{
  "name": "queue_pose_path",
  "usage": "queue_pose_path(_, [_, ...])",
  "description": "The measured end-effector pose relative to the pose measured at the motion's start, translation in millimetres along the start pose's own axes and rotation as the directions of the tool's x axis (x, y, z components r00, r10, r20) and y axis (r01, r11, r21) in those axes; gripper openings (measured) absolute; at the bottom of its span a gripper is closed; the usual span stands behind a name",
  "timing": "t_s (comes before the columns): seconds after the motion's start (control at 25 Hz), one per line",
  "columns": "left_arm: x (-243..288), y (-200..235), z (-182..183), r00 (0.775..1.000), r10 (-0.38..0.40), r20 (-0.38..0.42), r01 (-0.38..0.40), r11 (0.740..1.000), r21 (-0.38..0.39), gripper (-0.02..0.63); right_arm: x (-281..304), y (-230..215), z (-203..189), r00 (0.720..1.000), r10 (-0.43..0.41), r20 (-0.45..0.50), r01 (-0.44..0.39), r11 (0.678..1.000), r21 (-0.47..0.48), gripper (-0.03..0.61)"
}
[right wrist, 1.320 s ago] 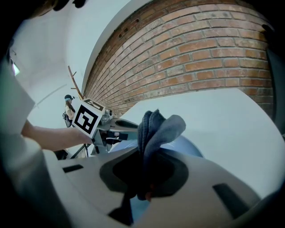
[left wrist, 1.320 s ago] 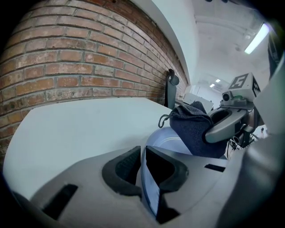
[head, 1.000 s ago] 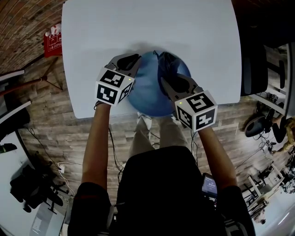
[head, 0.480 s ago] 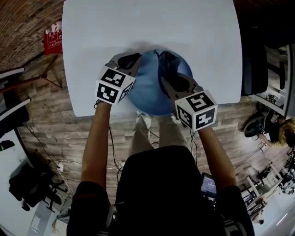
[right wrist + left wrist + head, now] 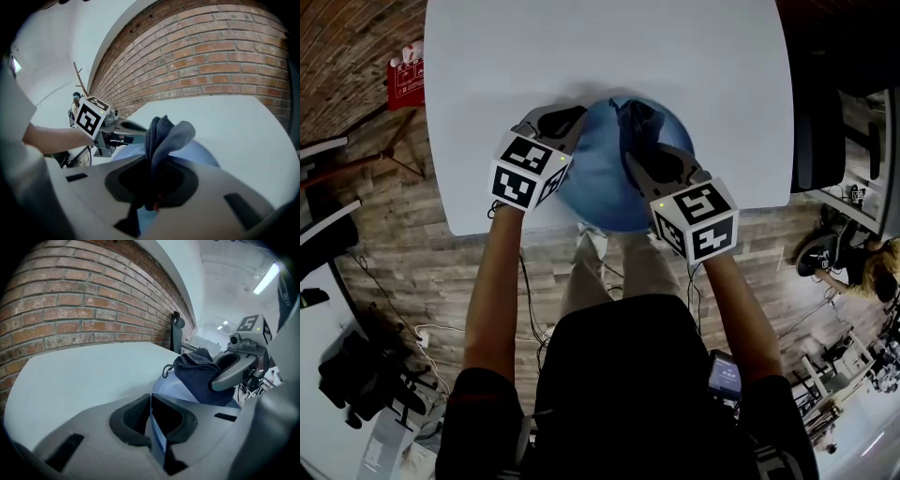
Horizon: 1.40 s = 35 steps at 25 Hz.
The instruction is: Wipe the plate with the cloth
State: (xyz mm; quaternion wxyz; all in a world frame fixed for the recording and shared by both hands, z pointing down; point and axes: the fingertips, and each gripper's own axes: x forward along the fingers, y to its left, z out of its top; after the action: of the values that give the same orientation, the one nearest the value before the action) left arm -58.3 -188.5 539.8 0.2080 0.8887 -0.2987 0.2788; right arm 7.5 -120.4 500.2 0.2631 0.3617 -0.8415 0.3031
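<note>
Over the near edge of the white bench (image 5: 581,56), the blue plate (image 5: 595,192) was found, with part of it sticking out past the edge. Whether it was resting on the bench or lifted a bit couldn't really be told. Its left rim was pinched by the left tool (image 5: 562,122). In the left gripper view the jaws were seen closed narrow on the thin edge of the plate (image 5: 174,389).

The dark blue cloth (image 5: 636,127) was gripped by the right tool (image 5: 649,161), bunched up and pressed against the far right part of the plate. In the right gripper view the cloth (image 5: 164,136) was seen poking up out of the clamped jaws, with the plate (image 5: 204,153) right behind it. A brick wall (image 5: 70,301) was seen past the bench, and a red box (image 5: 406,80) was sitting on the wood floor off to the left.
</note>
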Motion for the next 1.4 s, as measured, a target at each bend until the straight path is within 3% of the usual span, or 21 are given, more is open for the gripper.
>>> queue_pose_path(0.52, [-1, -2, 0, 1.000, -0.015, -0.007, 0.015, 1.000, 0.005, 0.029, 21, 10, 4, 0.993, -0.007, -0.115, -0.015, 0.982, -0.189, 0.060])
queue_pose_path(1.4, [-1, -4, 1, 1.000, -0.015, -0.012, 0.015, 1.000, 0.022, 0.029, 46, -1, -4, 0.977, -0.064, -0.202, 0.011, 0.968, -0.251, 0.060])
